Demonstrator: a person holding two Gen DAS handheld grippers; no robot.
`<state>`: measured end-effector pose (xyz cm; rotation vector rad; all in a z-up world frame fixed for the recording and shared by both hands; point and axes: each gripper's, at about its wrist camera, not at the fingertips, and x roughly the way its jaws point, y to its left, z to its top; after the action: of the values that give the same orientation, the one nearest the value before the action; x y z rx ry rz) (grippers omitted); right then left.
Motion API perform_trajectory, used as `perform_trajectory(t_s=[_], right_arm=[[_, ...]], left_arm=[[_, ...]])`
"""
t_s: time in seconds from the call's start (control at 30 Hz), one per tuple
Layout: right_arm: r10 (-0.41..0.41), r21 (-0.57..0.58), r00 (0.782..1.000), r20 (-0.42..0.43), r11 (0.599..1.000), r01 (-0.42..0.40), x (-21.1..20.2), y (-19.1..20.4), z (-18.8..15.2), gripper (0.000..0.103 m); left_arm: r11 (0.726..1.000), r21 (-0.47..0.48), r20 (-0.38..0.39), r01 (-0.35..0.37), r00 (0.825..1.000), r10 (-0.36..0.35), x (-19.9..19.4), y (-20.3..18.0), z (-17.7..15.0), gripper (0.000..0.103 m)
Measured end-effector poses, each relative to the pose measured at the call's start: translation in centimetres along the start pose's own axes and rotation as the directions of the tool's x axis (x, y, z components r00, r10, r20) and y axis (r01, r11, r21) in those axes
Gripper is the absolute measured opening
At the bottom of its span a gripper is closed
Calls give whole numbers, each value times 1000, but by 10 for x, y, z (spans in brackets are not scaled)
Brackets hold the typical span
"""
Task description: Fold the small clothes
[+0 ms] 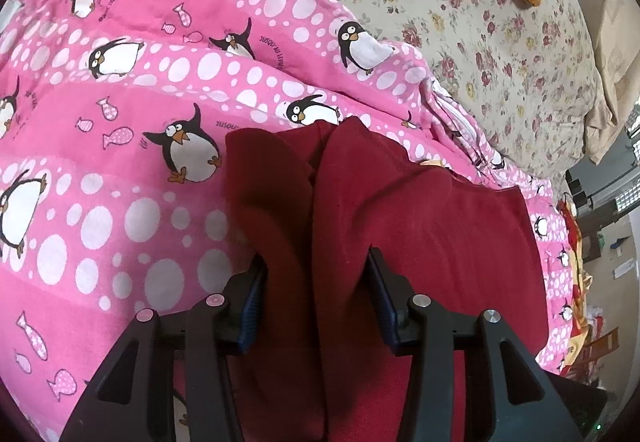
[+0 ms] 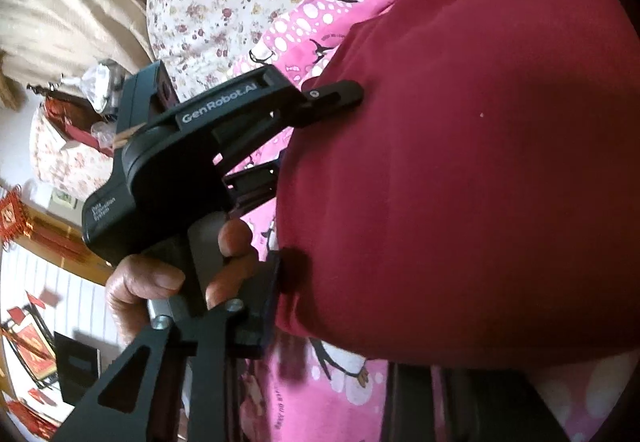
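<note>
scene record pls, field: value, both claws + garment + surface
garment: dark red cloth, bunched, partly folded
surface: pink penguin blanket over floral bedspread
left claw: fingers apart, a fold of the red cloth between them
right claw: one finger at the cloth's edge, the other hidden; state unclear
hand: grips the left claw's handle, seen in the right wrist view
background: tan pillow at bed edge
</note>
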<state>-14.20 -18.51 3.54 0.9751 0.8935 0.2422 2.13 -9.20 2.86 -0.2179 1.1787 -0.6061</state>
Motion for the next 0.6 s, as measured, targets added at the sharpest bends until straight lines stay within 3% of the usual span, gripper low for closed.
perform_trajectory(t_s=[0.1, 0.6], right_arm=[[13, 18, 1000, -13, 1000, -13, -1, -6, 2, 18], [13, -1, 1000, -3, 1000, -13, 2, -4, 1, 21]], left_arm=[[1000, 14, 3, -15, 1000, 15, 0, -2, -1, 27], [998, 35, 14, -44, 999, 44, 0, -5, -3, 28]])
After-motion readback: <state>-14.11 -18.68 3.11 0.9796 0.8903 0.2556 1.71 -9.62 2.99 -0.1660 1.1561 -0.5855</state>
